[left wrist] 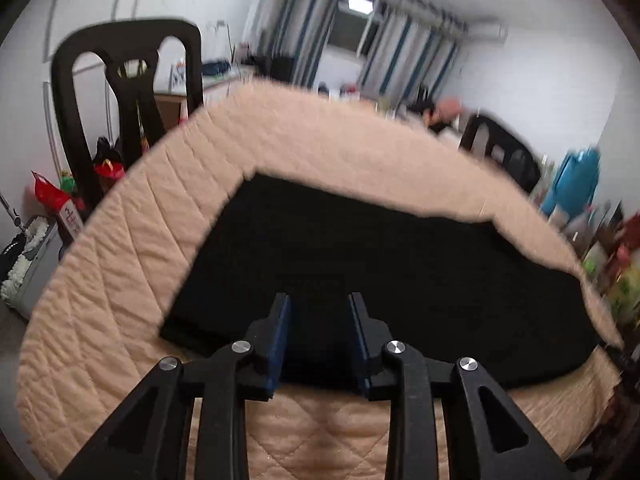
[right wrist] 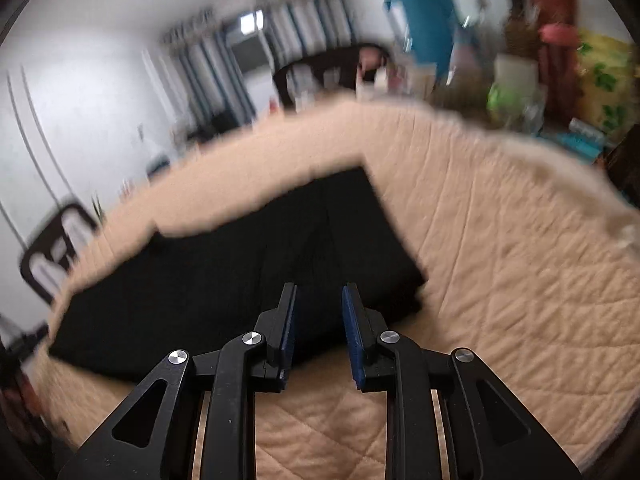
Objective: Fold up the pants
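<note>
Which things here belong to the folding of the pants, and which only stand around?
For the job:
black pants
quilted cover under them
left gripper, open
right gripper, open

Just around:
black chair
curtains
blue bag

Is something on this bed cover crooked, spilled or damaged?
Nothing stands out. The black pants lie flat as a long folded strip on the peach quilted cover. The left gripper and right gripper are both open above its near edge.
</note>
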